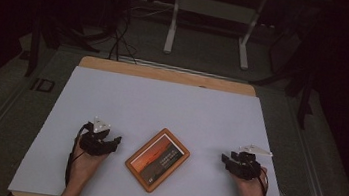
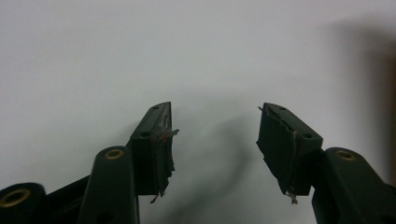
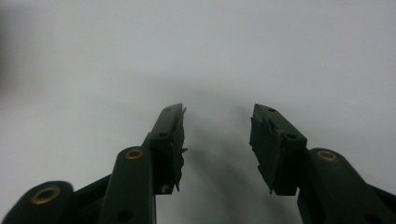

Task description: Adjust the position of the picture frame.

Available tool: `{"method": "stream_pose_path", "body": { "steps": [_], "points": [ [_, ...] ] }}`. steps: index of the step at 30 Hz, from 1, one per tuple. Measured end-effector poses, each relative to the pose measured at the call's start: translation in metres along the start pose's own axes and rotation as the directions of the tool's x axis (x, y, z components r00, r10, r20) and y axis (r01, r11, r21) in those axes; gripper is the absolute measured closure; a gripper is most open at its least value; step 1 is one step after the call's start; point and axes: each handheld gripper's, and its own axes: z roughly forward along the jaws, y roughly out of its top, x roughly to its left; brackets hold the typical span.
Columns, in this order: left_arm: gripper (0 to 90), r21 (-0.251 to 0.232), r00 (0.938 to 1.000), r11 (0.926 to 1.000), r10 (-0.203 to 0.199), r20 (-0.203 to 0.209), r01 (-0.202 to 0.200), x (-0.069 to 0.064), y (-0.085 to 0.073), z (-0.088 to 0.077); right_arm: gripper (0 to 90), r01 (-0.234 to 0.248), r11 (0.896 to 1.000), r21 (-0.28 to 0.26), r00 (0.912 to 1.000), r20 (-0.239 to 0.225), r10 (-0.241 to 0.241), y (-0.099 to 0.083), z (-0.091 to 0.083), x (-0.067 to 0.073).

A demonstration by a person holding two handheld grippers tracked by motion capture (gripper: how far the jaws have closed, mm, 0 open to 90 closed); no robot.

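An orange-framed picture point(image 1: 158, 159) showing a sunset lies flat and turned at an angle near the table's front edge. My left gripper point(image 1: 106, 142) rests on the white table surface point(image 1: 161, 106) just left of it, held by a hand. To the picture's right sits my right gripper point(image 1: 235, 164), also held by a hand. In the left gripper view the left gripper point(image 2: 215, 116) stands open over bare white surface, nothing between its jaws. The right gripper point(image 3: 217, 114) in its own view is likewise open and empty, above plain white.
The white sheet covers a wooden table point(image 1: 165, 74) whose far edge shows. Beyond it are dark floor, cables point(image 1: 119, 41) and the white legs of a stand point(image 1: 209, 26). The surroundings are dim.
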Motion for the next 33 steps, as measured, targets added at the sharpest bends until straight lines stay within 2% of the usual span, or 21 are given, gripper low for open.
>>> {"method": "stream_pose_path", "body": {
  "steps": [1,2,4,5,7,10,11,13,14,17,18,19,20,22,23,25,26,28,29,30,33],
  "points": [
    [45.3,-0.008,0.9999,1.0000,0.005,0.016,-0.005,0.000,0.002,-0.002,54.8,0.000,1.000,0.000,1.0000,0.000,0.000,0.000,0.000,0.000],
    [45.4,-0.026,0.9986,0.9994,0.024,0.046,-0.023,-0.001,0.004,-0.006,54.1,0.020,1.000,0.006,0.9992,-0.034,-0.020,0.001,-0.001,0.007],
    [46.0,-0.026,0.9986,0.9994,0.024,0.046,-0.023,-0.001,0.004,-0.006,54.1,0.032,0.999,0.007,0.9986,-0.043,-0.032,0.001,-0.001,0.011],
    [46.1,-0.018,0.9944,0.9997,0.020,0.103,-0.018,0.000,0.005,-0.007,52.7,0.043,0.999,0.011,0.9970,-0.065,-0.042,0.001,-0.002,0.017],
    [46.1,-0.007,0.9889,0.9999,0.016,0.148,-0.015,-0.001,0.005,-0.006,52.6,0.048,0.999,0.011,0.9958,-0.078,-0.047,0.002,-0.002,0.021],
    [46.1,-0.020,0.9821,0.9996,0.024,0.187,-0.020,-0.004,0.008,-0.010,51.0,0.076,0.997,0.004,0.9909,-0.112,-0.075,0.004,-0.007,0.032],
    [45.7,-0.027,0.9789,0.9996,0.013,0.204,-0.008,-0.004,0.010,-0.011,50.3,0.076,0.997,0.001,0.9895,-0.123,-0.076,0.004,-0.008,0.035],
    [45.3,-0.036,0.9679,0.9992,-0.009,0.251,0.018,-0.003,0.012,-0.013,49.5,0.082,0.997,-0.001,0.9860,-0.146,-0.082,0.007,-0.010,0.040],
    [45.7,-0.031,0.9646,0.9993,-0.011,0.264,0.020,-0.004,0.013,-0.014,49.5,0.091,0.996,-0.003,0.9831,-0.159,-0.091,0.008,-0.010,0.042],
    [47.2,-0.026,0.9579,0.9996,0.013,0.287,-0.005,-0.005,0.017,-0.014,48.8,0.107,0.994,-0.017,0.9776,-0.181,-0.108,0.014,-0.014,0.050],
    [47.0,-0.023,0.9536,0.9996,0.020,0.300,-0.014,-0.007,0.019,-0.015,48.7,0.110,0.994,-0.022,0.9753,-0.190,-0.112,0.015,-0.015,0.053],
    [46.2,-0.023,0.9536,0.9996,0.020,0.300,-0.014,-0.007,0.019,-0.015,48.7,0.110,0.994,-0.022,0.9753,-0.190,-0.112,0.015,-0.015,0.053],
    [45.9,-0.023,0.9508,0.9990,0.043,0.307,-0.038,-0.010,0.022,-0.016,48.6,0.116,0.993,-0.029,0.9701,-0.211,-0.119,0.018,-0.017,0.060],
    [45.5,-0.023,0.9508,0.9990,0.043,0.307,-0.038,-0.010,0.022,-0.016,48.6,0.121,0.992,-0.032,0.9672,-0.221,-0.125,0.018,-0.018,0.064],
    [45.5,-0.026,0.9428,0.9989,0.045,0.330,-0.039,-0.013,0.024,-0.016,48.6,0.121,0.992,-0.032,0.9672,-0.221,-0.125,0.018,-0.018,0.064],
    [44.4,-0.017,0.9347,0.9978,0.066,0.349,-0.064,-0.018,0.028,-0.012,48.0,0.133,0.991,-0.032,0.9513,-0.276,-0.137,0.019,-0.016,0.079],
    [44.4,-0.017,0.9347,0.9978,0.066,0.349,-0.064,-0.018,0.028,-0.012,48.0,0.133,0.991,-0.032,0.9513,-0.276,-0.137,0.019,-0.016,0.079],
    [44.1,-0.008,0.9302,0.9966,0.080,0.358,-0.082,-0.022,0.030,-0.008,46.1,0.127,0.992,-0.027,0.9433,-0.306,-0.129,0.019,-0.013,0.086],
    [43.7,-0.004,0.9322,0.9950,0.095,0.349,-0.100,-0.028,0.032,-0.006,43.0,0.121,0.992,-0.021,0.9411,-0.315,-0.122,0.018,-0.012,0.089],
    [43.1,-0.007,0.9309,0.9944,0.101,0.351,-0.105,-0.031,0.032,-0.005,37.0,0.102,0.995,-0.014,0.9454,-0.310,-0.101,0.019,-0.009,0.094],
    [42.0,0.004,0.9199,0.9900,0.129,0.370,-0.141,-0.040,0.035,0.000,30.6,0.085,0.996,-0.003,0.9459,-0.314,-0.082,0.020,-0.005,0.098]
  ]
}}
